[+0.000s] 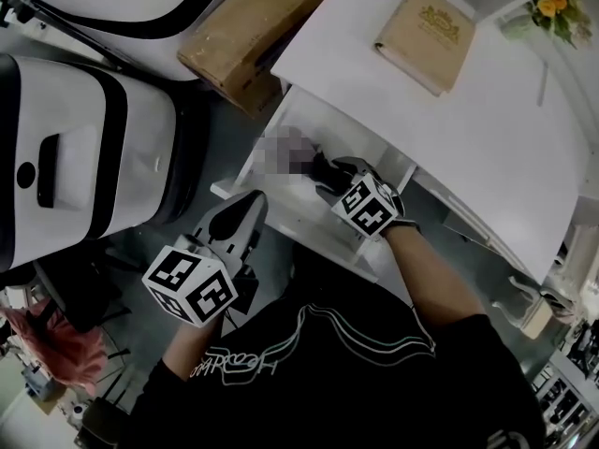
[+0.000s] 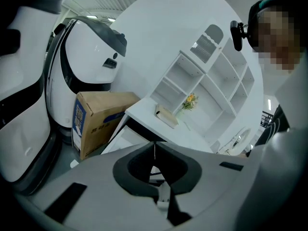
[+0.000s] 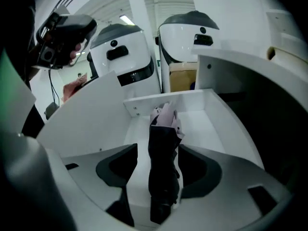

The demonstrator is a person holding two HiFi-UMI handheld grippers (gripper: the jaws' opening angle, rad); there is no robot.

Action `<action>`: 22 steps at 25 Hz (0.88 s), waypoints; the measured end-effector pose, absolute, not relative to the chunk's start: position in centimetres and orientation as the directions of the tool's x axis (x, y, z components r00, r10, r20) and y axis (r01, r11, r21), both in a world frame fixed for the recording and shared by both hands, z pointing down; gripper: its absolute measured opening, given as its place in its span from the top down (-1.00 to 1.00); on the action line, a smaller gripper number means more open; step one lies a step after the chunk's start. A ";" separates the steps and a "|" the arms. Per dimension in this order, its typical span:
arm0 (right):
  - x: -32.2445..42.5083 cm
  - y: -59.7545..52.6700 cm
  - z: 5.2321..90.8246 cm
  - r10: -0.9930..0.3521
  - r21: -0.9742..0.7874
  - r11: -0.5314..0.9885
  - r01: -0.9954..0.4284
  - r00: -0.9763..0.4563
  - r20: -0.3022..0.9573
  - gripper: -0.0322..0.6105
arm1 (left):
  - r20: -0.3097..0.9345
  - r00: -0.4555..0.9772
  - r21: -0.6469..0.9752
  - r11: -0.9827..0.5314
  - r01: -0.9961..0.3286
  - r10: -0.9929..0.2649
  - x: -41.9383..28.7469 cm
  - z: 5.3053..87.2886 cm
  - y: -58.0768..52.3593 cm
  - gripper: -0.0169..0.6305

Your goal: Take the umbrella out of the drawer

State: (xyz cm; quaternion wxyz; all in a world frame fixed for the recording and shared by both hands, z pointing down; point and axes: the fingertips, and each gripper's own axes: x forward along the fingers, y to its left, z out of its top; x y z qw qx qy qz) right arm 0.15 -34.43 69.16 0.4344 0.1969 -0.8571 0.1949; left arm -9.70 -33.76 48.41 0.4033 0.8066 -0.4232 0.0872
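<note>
Left gripper (image 2: 155,147) just outside the drawer, jaws closed together, nothing in them. Right gripper (image 3: 160,153) down in the open white drawer (image 3: 211,129), jaws wide, one on each side of the folded dark umbrella (image 3: 162,134), pads not pressing it. Umbrella lies lengthwise on the drawer floor. Beyond: white desk (image 1: 468,129) with a tan book (image 1: 426,31), cardboard box (image 1: 248,26) beside it.

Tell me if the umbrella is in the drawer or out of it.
In. The folded umbrella lies on the open drawer floor, between the right tongs, whose jaws stand apart on either side.
</note>
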 end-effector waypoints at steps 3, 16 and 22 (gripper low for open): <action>-0.1 -34.6 71.4 -0.142 -0.121 0.877 -0.465 -0.491 0.860 0.14 | 0.490 0.619 0.581 -0.300 -0.757 -0.613 -10.2 48.8 -33.9 0.88; -0.5 -34.9 77.1 -0.088 -0.085 0.903 -0.421 -0.373 0.924 0.15 | 0.509 0.600 0.620 -0.221 -0.753 -0.617 -12.1 51.3 -34.4 0.88; -0.3 -35.1 77.3 -0.080 -0.087 0.902 -0.423 -0.361 0.929 0.16 | 0.513 0.592 0.622 -0.206 -0.755 -0.622 -12.5 51.7 -34.0 0.88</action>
